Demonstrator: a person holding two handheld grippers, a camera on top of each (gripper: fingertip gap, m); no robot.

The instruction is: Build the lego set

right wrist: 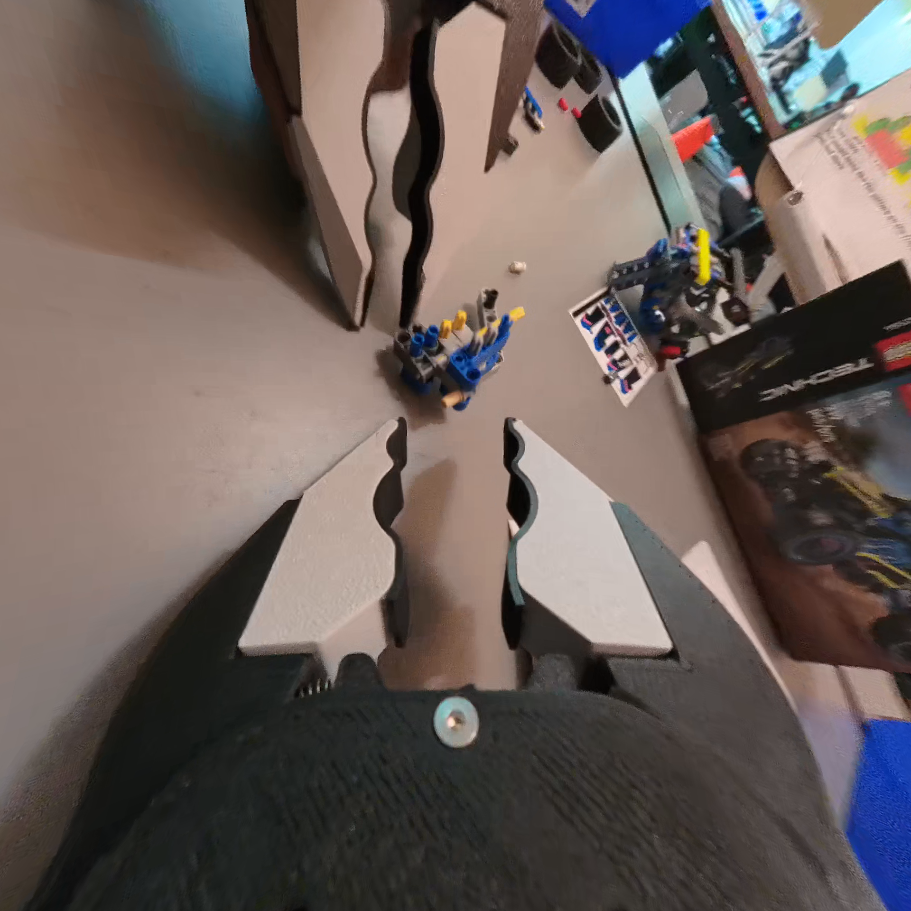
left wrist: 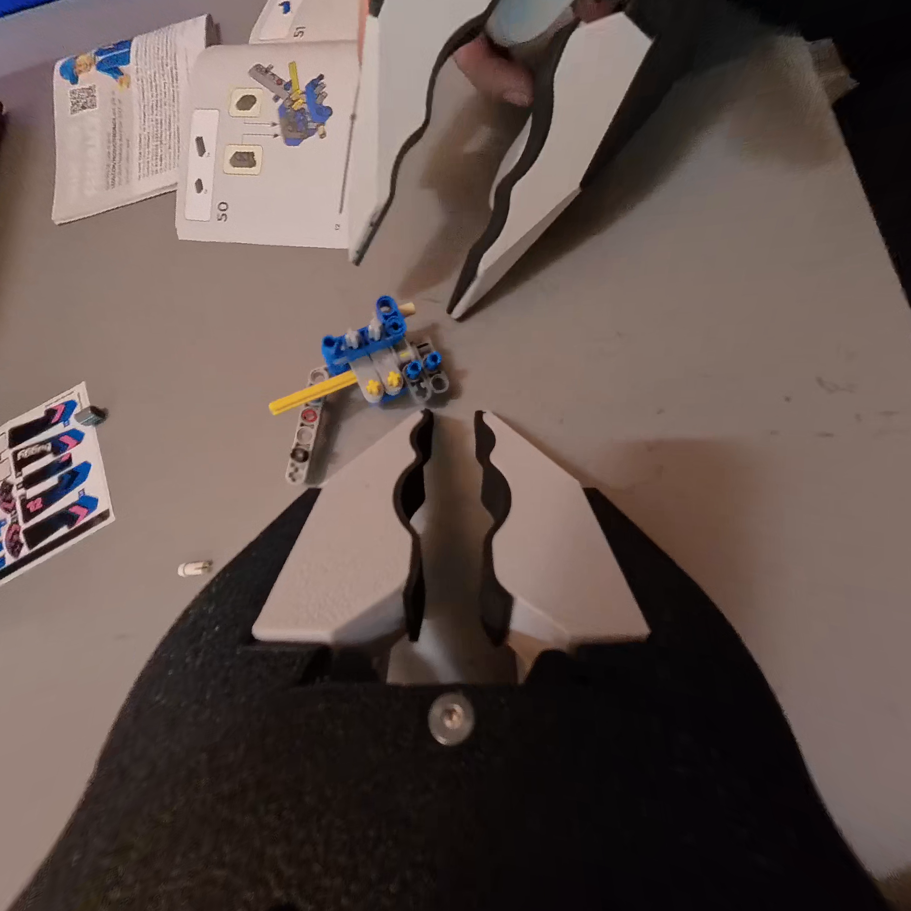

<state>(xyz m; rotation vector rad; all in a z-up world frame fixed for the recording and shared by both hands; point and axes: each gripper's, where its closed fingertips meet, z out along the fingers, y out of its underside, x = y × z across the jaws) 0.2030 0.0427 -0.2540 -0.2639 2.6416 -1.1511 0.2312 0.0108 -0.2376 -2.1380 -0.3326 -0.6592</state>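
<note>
The build looks only partly done: a bigger blue-and-black assembly [right wrist: 683,296] stands at the right of the right wrist view, above the set's box [right wrist: 808,443], while tyres [right wrist: 599,123] wait loose at the top. Mid-frame on the grey table [left wrist: 690,374], the small blue-and-grey sub-assembly [left wrist: 379,360] sits unheld between the left gripper [left wrist: 452,414] and right gripper [right wrist: 454,420], both parted and empty. A sticker sheet [left wrist: 49,478] and stray pin [left wrist: 194,568] lie unused at left.

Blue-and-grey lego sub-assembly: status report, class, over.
Left tool open, empty. Right tool open, empty. Small blue-and-grey lego sub-assembly with yellow axle sits on the grey tabletop between both tools, untouched. Nothing in the way.
</note>
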